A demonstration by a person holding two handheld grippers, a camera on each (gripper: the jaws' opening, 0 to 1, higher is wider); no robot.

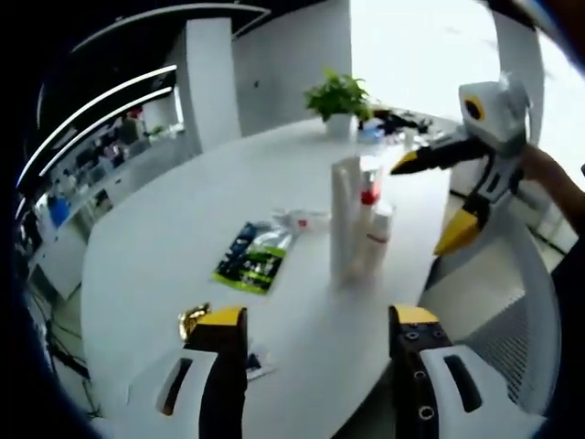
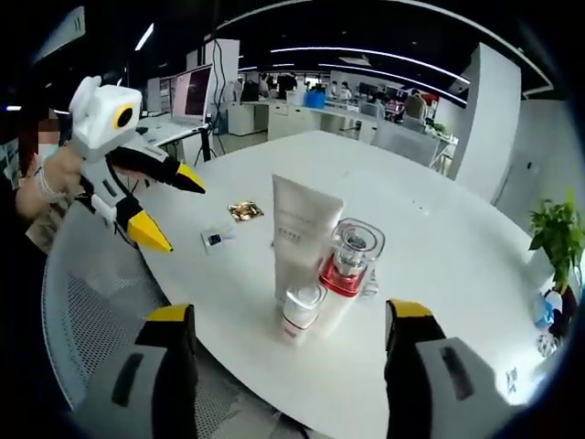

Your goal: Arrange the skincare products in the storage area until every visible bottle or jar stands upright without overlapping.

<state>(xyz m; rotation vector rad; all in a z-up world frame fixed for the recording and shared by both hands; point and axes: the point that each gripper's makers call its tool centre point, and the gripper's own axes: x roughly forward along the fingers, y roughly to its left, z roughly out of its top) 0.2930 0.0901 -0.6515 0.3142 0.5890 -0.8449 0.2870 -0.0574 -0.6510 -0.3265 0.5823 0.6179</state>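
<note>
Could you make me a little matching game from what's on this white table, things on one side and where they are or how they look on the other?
Things:
1. white tube
2. clear bottle
3. potted plant
4. green packet

Descriptions:
A. lying flat on the table
B. red band at its base
C. at the table's far edge
D. tallest of the standing cluster

Pairs: 1-D, 2-B, 3-C, 4-A

The bench (image 2: 475, 265) looks smooth, glossy white; the tube (image 2: 302, 233) matt white plastic; the bottle (image 2: 352, 251) clear, shiny plastic or glass.
</note>
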